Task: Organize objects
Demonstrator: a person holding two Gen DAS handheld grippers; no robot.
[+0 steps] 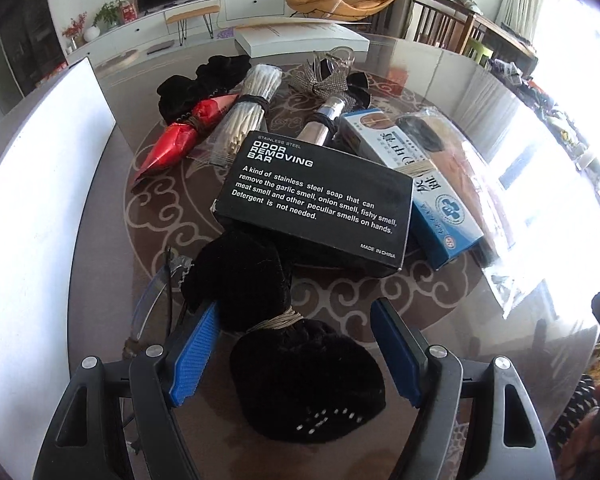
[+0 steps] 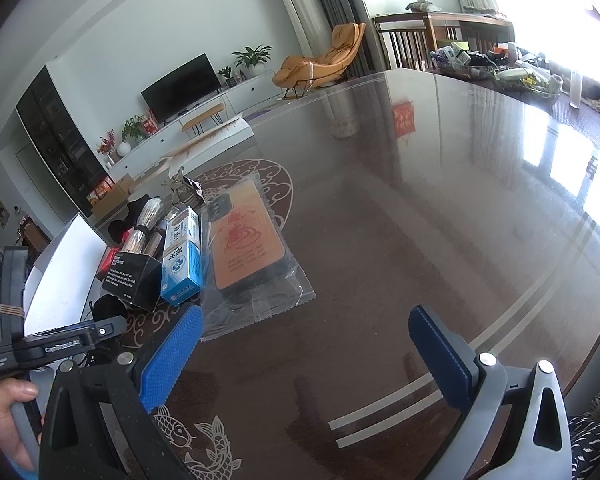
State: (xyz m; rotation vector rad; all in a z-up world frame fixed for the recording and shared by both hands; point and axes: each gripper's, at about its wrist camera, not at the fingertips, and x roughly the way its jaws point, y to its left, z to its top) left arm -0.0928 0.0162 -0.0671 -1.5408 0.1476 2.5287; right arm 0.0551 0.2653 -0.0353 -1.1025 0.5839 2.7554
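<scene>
Glass-topped table (image 2: pixel 400 208) in a living room, clutter on the left part. Black velvet bundle (image 1: pixel 284 344), tied at the waist with twine, lies between the left gripper (image 1: pixel 296 352) fingers; jaws partly open, left pad at the fabric, firm grip can't be told. Black odor-removing-bar box (image 1: pixel 316 200) just beyond it, blue-white carton (image 1: pixel 432 196) beside that. Right gripper (image 2: pixel 304 356) wide open over bare glass, holding nothing

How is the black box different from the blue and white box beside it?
The black box is wide, with English text; the blue and white box is long and narrow, with Chinese text. The black box bears no string; the blue and white box has string around it. Both lie on the table, touching.
</scene>
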